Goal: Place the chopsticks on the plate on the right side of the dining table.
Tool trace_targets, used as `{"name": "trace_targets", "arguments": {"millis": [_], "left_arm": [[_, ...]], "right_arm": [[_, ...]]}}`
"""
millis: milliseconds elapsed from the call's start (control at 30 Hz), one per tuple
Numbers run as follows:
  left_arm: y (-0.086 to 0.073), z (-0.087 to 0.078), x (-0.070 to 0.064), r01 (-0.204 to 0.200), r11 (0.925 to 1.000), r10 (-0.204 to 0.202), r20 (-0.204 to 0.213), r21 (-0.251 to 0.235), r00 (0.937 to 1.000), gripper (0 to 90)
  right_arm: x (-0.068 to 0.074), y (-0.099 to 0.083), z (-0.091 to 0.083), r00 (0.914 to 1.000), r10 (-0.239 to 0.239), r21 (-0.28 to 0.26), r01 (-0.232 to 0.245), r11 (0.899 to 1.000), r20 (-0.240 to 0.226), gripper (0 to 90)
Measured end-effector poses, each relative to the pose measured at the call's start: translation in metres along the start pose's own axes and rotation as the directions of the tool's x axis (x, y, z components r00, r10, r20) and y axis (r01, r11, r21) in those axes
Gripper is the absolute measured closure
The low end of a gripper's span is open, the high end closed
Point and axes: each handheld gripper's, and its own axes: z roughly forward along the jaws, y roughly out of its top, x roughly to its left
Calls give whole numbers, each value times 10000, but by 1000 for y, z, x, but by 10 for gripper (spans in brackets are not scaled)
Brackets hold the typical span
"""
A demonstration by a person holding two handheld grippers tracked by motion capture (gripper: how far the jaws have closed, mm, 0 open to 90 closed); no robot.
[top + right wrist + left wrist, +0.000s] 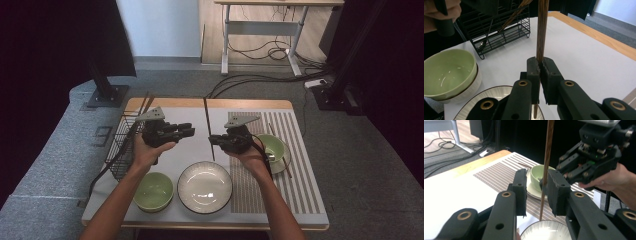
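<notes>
In the right gripper view the chopstick (pixel 541 30) runs off the top edge, and its lower end is hidden behind the right hand-held gripper (pixel 540 75). In the left gripper view the white plate (pixel 546 231) is cut off at the bottom edge. In the high view the contents of the wire rack (pixel 119 145) at the left are too small to tell.

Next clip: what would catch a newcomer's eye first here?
First, the dark wooden chopstick held upright mid-table, clamped in the right gripper above the white plate at the near edge. The left gripper faces it with jaws open on either side of the stick. A black wire rack holding more chopsticks stands at the table's left.
</notes>
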Motion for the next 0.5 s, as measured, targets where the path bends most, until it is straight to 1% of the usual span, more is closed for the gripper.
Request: {"name": "trace_targets", "arguments": {"millis": [100, 233, 367, 500], "left_arm": [[-4, 0, 2, 9, 10000, -8, -48, 82, 10000, 692], [-9, 1, 4, 88, 9999, -89, 25, 142, 10000, 687], [-16, 3, 7, 125, 9993, -126, 27, 345, 9999, 685], [-19, 4, 9, 227, 9991, -230, 55, 369, 9997, 685]], "right_arm": [[-1, 2, -1, 10000, -4, -51, 4, 10000, 47, 848], [-1, 5, -3, 10000, 16, -140, -15, 9999, 81, 848], [-1, 7, -5, 9999, 12, -207, -10, 9998, 127, 848], [-1, 9, -6, 9999, 12, -266, -8, 9996, 149, 848]]}}
